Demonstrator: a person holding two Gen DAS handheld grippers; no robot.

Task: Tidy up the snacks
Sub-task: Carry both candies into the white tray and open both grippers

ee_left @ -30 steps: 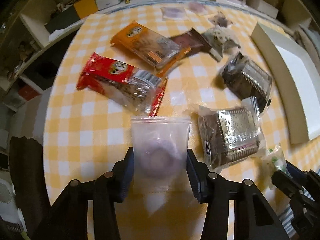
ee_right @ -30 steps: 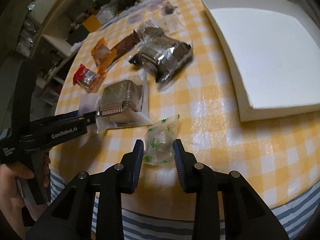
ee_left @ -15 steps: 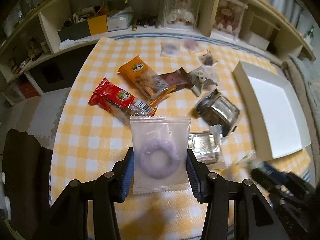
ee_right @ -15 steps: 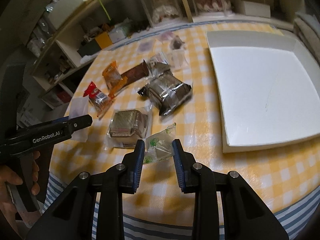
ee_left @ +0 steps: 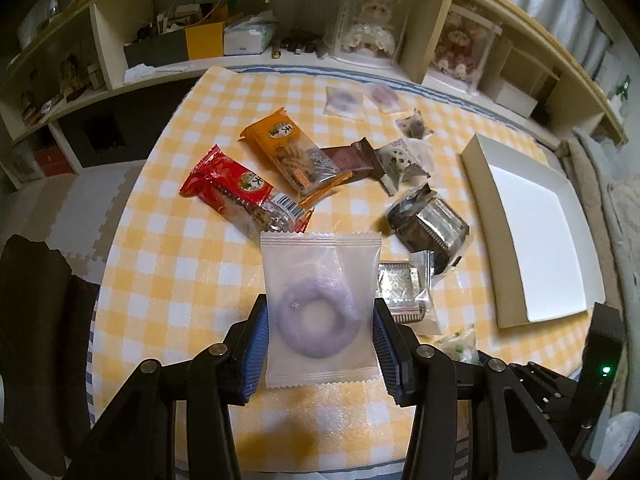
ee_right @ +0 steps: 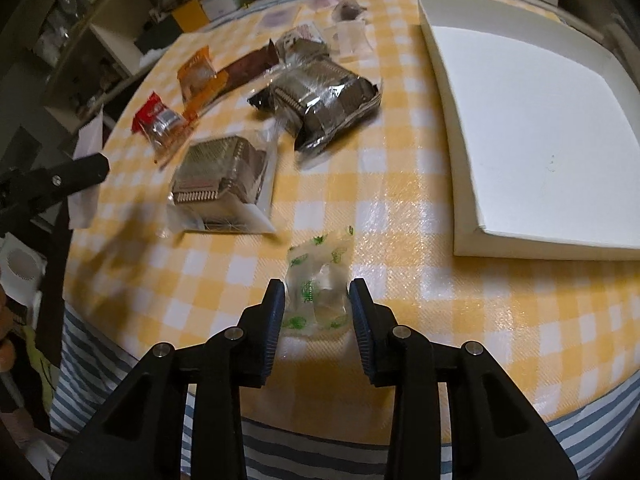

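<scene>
My left gripper [ee_left: 318,344] is shut on a frosted packet with a purple ring doughnut [ee_left: 320,312], held up above the yellow checked table [ee_left: 180,264]. In the right wrist view that packet [ee_right: 86,140] shows edge-on at the far left. My right gripper [ee_right: 317,300] hangs low over the table's near edge. Its jaws are opening around a small clear candy with green print [ee_right: 318,280], which lies on the cloth between the pads. An empty white box [ee_right: 532,120] stands to the right.
A red packet [ee_left: 236,192], an orange packet [ee_left: 292,152], a brown bar [ee_left: 348,158] and two foil cake packs [ee_left: 432,224] [ee_right: 224,176] lie mid-table. Small clear packets [ee_left: 344,100] sit at the far side. Shelves stand behind. The table edge [ee_right: 360,432] is near.
The left gripper rose with the doughnut packet, so the table looks farther away. The right gripper lifted the green candy, came back down, and its jaws have widened around it.
</scene>
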